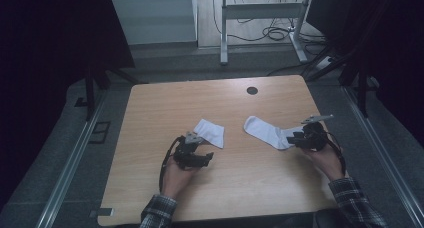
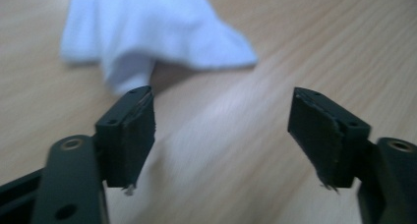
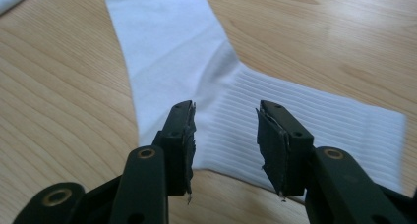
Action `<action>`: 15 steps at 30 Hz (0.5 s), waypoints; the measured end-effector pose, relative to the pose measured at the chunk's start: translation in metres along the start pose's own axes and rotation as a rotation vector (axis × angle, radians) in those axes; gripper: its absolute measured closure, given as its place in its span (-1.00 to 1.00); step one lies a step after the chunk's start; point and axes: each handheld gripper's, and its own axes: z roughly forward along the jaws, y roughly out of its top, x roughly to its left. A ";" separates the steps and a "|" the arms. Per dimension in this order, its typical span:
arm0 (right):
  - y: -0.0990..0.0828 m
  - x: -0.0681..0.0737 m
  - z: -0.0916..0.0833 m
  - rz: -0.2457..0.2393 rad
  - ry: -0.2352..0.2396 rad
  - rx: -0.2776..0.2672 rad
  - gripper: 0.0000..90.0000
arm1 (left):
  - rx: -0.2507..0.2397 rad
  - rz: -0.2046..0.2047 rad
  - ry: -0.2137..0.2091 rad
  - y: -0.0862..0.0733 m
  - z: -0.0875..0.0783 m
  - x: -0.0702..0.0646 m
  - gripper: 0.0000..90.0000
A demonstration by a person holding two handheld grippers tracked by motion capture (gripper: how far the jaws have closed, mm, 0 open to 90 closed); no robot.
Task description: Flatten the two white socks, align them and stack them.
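Note:
Two white socks lie on the wooden table [image 1: 165,103]. A folded sock [image 1: 210,133] lies left of centre, and in the left gripper view this sock [image 2: 152,32] is just beyond the jaws. My left gripper [image 1: 206,158] [image 2: 221,130] stands open below it, with only bare wood between its pads. A longer sock [image 1: 265,132] lies flat to the right. My right gripper [image 1: 295,138] [image 3: 223,140] hovers at that sock's [image 3: 167,52] ribbed cuff. Its jaws are apart, and the cuff shows in the gap behind them with neither pad pressing on it.
A black round grommet hole [image 1: 252,90] sits near the table's far edge. Beyond the table stand a metal desk frame [image 1: 260,10] and loose cables [image 1: 275,33] on the floor. Dark curtains close in both sides.

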 end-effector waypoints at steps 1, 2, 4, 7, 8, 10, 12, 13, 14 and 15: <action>0.000 0.000 0.000 0.000 0.000 0.000 0.25 | -0.001 0.007 0.001 0.006 0.005 -0.003 -0.37; -0.001 -0.002 -0.001 0.000 -0.005 -0.004 0.24 | 0.000 0.016 0.002 0.012 0.009 -0.005 -0.35; -0.005 -0.009 -0.006 0.013 -0.017 -0.011 0.22 | -0.009 0.051 0.009 0.030 0.022 -0.012 -0.27; -0.006 -0.014 -0.008 0.026 -0.021 -0.019 0.21 | -0.012 0.069 0.010 0.040 0.030 -0.016 -0.23; -0.008 -0.018 -0.011 0.033 -0.027 -0.026 0.20 | -0.013 0.075 0.010 0.048 0.037 -0.019 -0.19; -0.009 -0.019 -0.012 0.036 -0.030 -0.029 0.20 | -0.011 0.078 0.008 0.053 0.043 -0.021 -0.17; -0.011 -0.023 -0.013 0.046 -0.035 -0.035 0.19 | -0.010 0.088 0.011 0.062 0.051 -0.024 -0.12; -0.011 -0.025 -0.014 0.046 -0.042 -0.030 0.19 | -0.011 0.091 0.012 0.066 0.054 -0.025 -0.09; -0.012 -0.026 -0.014 0.050 -0.043 -0.034 0.19 | -0.011 0.090 0.013 0.070 0.058 -0.026 -0.06; -0.013 -0.028 -0.015 0.052 -0.049 -0.034 0.19 | -0.011 0.088 0.012 0.074 0.062 -0.027 -0.05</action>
